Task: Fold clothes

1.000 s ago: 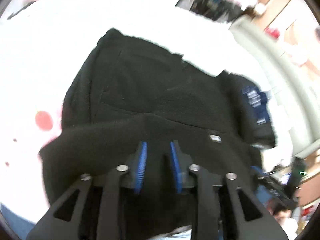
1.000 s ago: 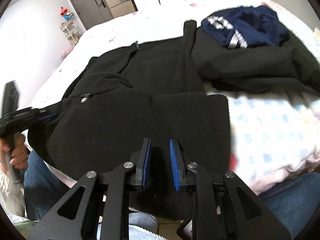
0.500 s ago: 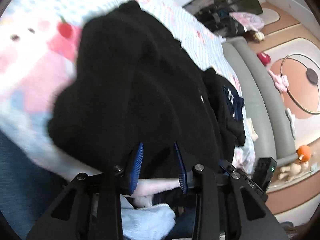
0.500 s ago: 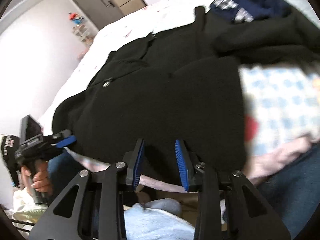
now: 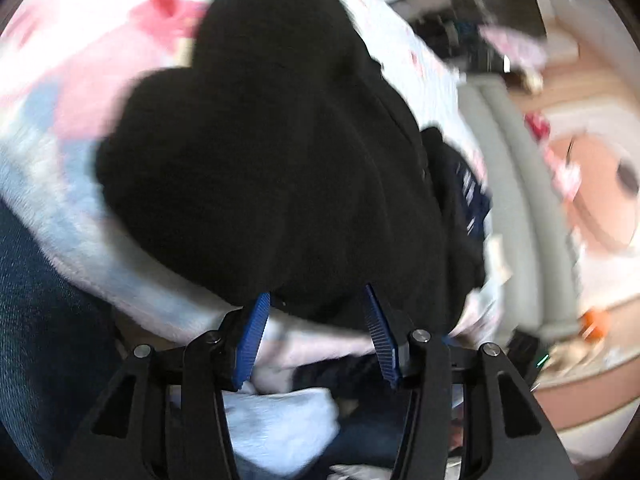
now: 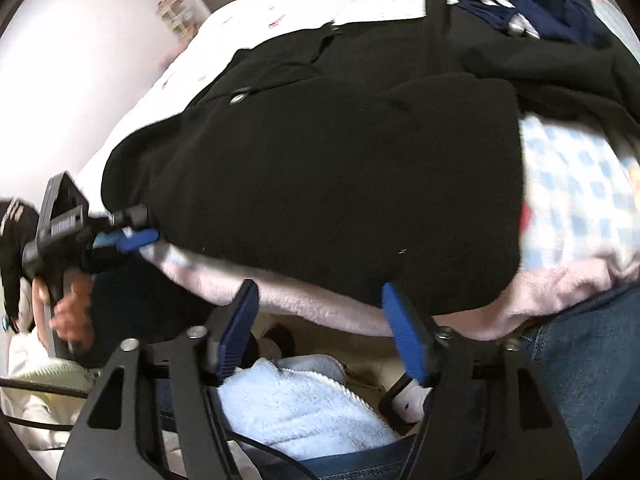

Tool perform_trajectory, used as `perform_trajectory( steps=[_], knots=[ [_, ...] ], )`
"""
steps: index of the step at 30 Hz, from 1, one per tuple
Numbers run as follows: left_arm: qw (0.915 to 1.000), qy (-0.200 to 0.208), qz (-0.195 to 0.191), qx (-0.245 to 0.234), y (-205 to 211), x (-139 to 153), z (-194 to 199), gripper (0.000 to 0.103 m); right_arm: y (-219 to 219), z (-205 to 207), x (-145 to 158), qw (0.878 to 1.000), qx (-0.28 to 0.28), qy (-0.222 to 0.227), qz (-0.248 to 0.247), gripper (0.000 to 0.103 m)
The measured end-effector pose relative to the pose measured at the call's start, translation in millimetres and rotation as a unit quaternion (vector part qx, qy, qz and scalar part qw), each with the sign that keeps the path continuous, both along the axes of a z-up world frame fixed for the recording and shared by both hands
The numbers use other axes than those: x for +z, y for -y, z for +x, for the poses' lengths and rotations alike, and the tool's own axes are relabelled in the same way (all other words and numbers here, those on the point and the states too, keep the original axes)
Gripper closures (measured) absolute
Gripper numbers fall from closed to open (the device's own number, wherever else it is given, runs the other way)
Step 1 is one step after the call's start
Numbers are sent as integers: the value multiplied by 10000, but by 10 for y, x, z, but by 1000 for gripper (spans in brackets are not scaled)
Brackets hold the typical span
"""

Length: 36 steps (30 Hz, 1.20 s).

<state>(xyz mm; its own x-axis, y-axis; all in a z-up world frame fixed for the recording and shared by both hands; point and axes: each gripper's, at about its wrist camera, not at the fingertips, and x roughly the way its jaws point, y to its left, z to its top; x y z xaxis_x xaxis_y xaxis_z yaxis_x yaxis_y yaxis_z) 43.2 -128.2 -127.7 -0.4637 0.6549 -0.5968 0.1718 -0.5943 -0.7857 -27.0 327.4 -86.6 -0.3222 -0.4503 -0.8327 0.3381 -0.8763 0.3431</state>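
Observation:
A black fleece jacket (image 5: 272, 168) lies folded on the bed, its snap button (image 6: 239, 99) facing up. My left gripper (image 5: 316, 294) sits at the jacket's near hem with its jaws opening; the hem lies between the fingertips, but the blue pads (image 5: 252, 332) do not press it. My right gripper (image 6: 319, 286) hangs over the bed's near edge with its jaws opening wide, only pink blanket between the tips, and the jacket (image 6: 340, 168) just beyond. In the right wrist view a hand holds the left gripper (image 6: 140, 226) at the jacket's left corner.
A navy striped garment (image 6: 532, 12) rests on another black garment (image 6: 560, 76) at the bed's far right. The pink and blue checked blanket (image 6: 580, 200) covers the bed. The person's jeans (image 6: 592, 360) and something white and fluffy (image 6: 304, 396) are below. A grey padded edge (image 5: 516, 200) lies to the right.
Both grippers have drawn back to the bed's near edge and dipped lower. Their jaws have spread much wider, and the jacket's hem now lies loose on the blanket.

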Motion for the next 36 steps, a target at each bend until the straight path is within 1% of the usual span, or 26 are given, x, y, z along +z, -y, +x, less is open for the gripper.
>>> perform_trajectory(
  steps=[1, 3, 5, 7, 8, 10, 11, 12, 13, 14, 15, 16, 17, 20, 21, 24, 26, 27, 29, 30, 31, 32, 33, 34, 35, 36],
  knots=[
    [10000, -25, 14, 76, 35, 9, 15, 52, -24, 11, -28, 10000, -9, 43, -77, 32],
    [9997, -138, -83, 189, 67, 64, 56, 52, -101, -5, -93, 9994, -120, 216, -225, 32],
    [9989, -261, -207, 317, 94, 125, 102, 52, -206, 3, -143, 9985, -257, 391, -290, 36],
    [9983, -318, -172, 460, 165, 141, 158, 52, -305, 30, -152, 9977, -406, 454, -305, 38],
    [9979, -344, -148, 532, 202, 147, 187, 52, -353, 34, -136, 9974, -514, 423, -293, 38],
    [9970, -312, -156, 697, 271, 148, 230, 52, -511, 29, -71, 9946, -1012, 206, 53, 36],
    [9957, -312, -314, 820, 292, 172, 257, 52, -597, 19, -42, 9918, -1259, 90, 203, 35],
    [9937, -315, -500, 949, 312, 201, 285, 52, -692, 9, -25, 9890, -1463, 25, 211, 33],
    [9929, -303, -556, 1011, 339, 213, 297, 49, -798, -3, -25, 9869, -1610, 31, 28, 32],
    [9938, -296, -386, 997, 363, 189, 297, 48, -891, -24, -51, 9850, -1699, 134, -277, 32],
    [9943, -276, -305, 988, 368, 163, 285, 47, -936, -54, -112, 9827, -1685, 336, -688, 32],
    [9945, -253, -247, 982, 369, 139, 271, 47, -941, -79, -176, 9799, -1639, 497, -1020, 32],
    [9947, -238, -255, 965, 350, 126, 238, 47, -926, -105, -236, 9769, -1630, 604, -1244, 30],
    [9949, -230, -352, 918, 301, 93, 107, 44, -800, -187, -404, 9705, -1761, 711, -1483, 30],
    [9949, -222, -365, 911, 295, 75, 56, 44, -766, -214, -433, 9697, -1778, 702, -1522, 30],
    [9943, -322, -427, 923, 219, 74, -124, 42, -699, -296, -413, 9725, -1737, 503, -1469, 28],
    [9946, -346, -461, 867, 175, 21, -244, 31, -677, -348, -443, 9718, -1810, 492, -1429, 25],
    [9957, -259, -510, 734, 149, -35, -291, 22, -663, -366, -460, 9722, -1822, 458, -1395, 23],
    [9949, -122, -765, 641, 66, -82, -359, 21, -629, -396, -505, 9748, -1807, 332, -1265, 19],
    [9945, -154, -829, 617, 45, -74, -368, 21, -613, -396, -540, 9757, -1800, 282, -1215, 17],
    [9943, -218, -838, 626, 46, -58, -364, 29, -605, -394, -555, 9760, -1790, 244, -1213, 16],
    [9935, -306, -846, 694, 64, -25, -341, 39, -606, -388, -543, 9756, -1775, 223, -1275, 23],
    [9925, -399, -856, 771, 84, 11, -316, 62, -608, -382, -532, 9750, -1761, 202, -1336, 32],
    [9917, -525, -881, 779, 87, 76, -287, 70, -599, -366, -484, 9756, -1720, 130, -1356, 47],
    [9903, -616, -979, 766, 63, 173, -254, 73, -576, -337, -387, 9776, -1641, -14, -1320, 60],
    [9888, -698, -1088, 752, 35, 274, -222, 75, -549, -301, -270, 9794, -1551, -177, -1284, 61]
  ],
)
